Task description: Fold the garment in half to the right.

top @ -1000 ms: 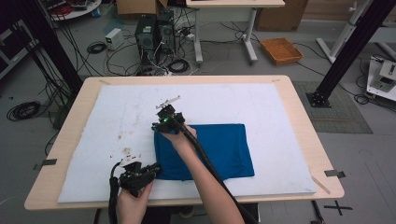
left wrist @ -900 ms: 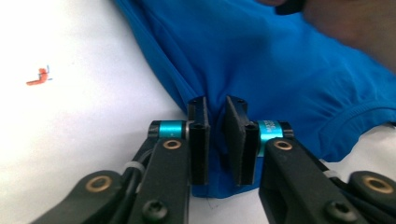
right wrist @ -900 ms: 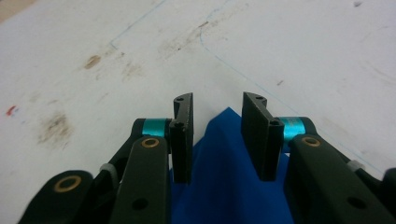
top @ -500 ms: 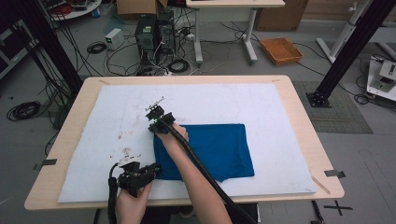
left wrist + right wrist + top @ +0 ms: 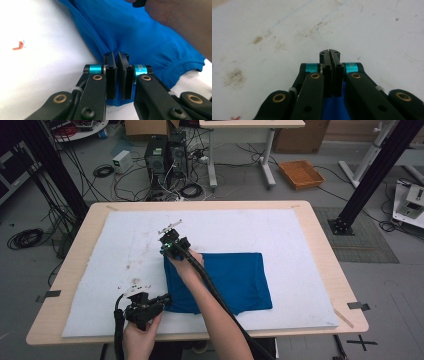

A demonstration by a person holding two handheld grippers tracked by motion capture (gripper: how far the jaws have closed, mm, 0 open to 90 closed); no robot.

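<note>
A folded blue cloth (image 5: 235, 280) lies on the white mat (image 5: 280, 220). My right gripper (image 5: 169, 249) is at its far left corner, the hand resting on the fabric. In the right gripper view the jaws (image 5: 329, 51) have just been closing and stand pressed together, with blue cloth (image 5: 334, 110) showing under the pads. My left gripper (image 5: 166, 299) is at the near left corner. Its jaws (image 5: 117, 53) have also just been closing and pinch the edge of the blue cloth (image 5: 140, 32).
The mat covers a wooden table (image 5: 322, 240) and carries brown stains (image 5: 132, 282) left of the cloth and a small red mark (image 5: 18, 45). Beyond the table stand computer towers (image 5: 157, 152), cables, an orange tray (image 5: 300, 172) and a black post (image 5: 372, 175).
The right gripper has shifted slightly left to the cloth's far left corner. The left gripper has stayed at the near left corner.
</note>
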